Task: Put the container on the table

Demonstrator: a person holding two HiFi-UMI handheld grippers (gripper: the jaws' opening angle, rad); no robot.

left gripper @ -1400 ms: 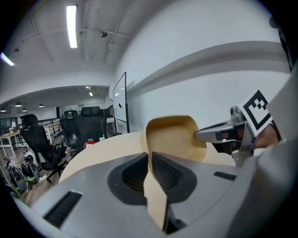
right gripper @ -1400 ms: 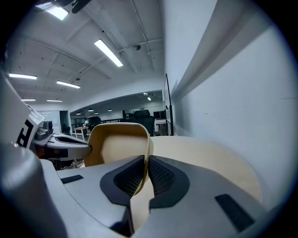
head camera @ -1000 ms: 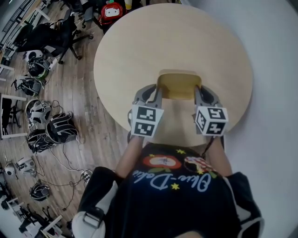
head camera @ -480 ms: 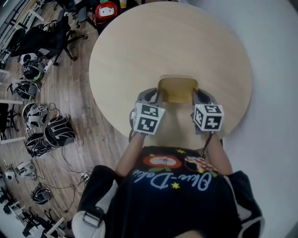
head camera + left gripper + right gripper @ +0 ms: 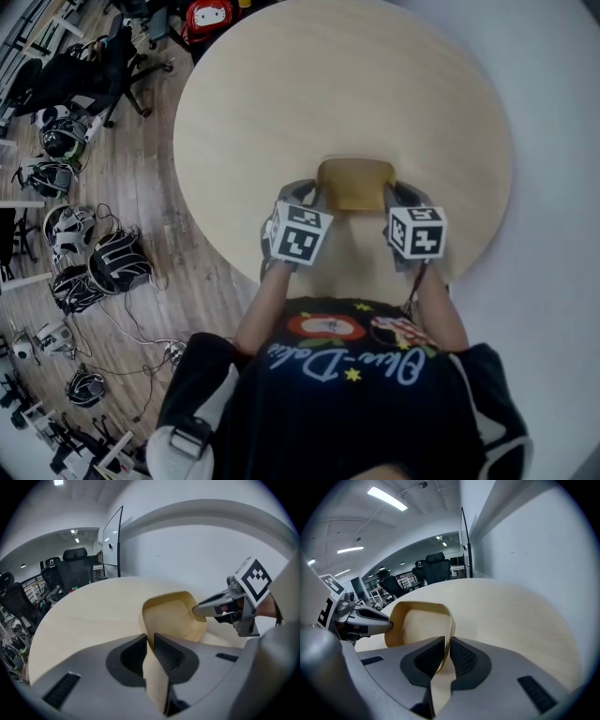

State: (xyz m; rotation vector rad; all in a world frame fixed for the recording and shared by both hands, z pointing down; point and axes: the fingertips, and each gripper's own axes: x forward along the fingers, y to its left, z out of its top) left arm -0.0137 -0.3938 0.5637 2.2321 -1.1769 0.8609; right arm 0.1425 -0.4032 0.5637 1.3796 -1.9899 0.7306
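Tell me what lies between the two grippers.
The container, as the head view shows. The left gripper and right gripper each have one of its side walls between their jaws, and the left's jaws are opening.

Soft, even indoor light fills all three views. Ceiling strips (image 5: pixel 386 498) glow in the right gripper view (another lamp (image 5: pixel 58 482) sits at the left gripper view's top edge). The table (image 5: pixel 281 112) looks pale and matte, its shadows faint. Fisheye distortion bends every edge, corners go black, and whatever lies nearest the gripper cameras is soft.
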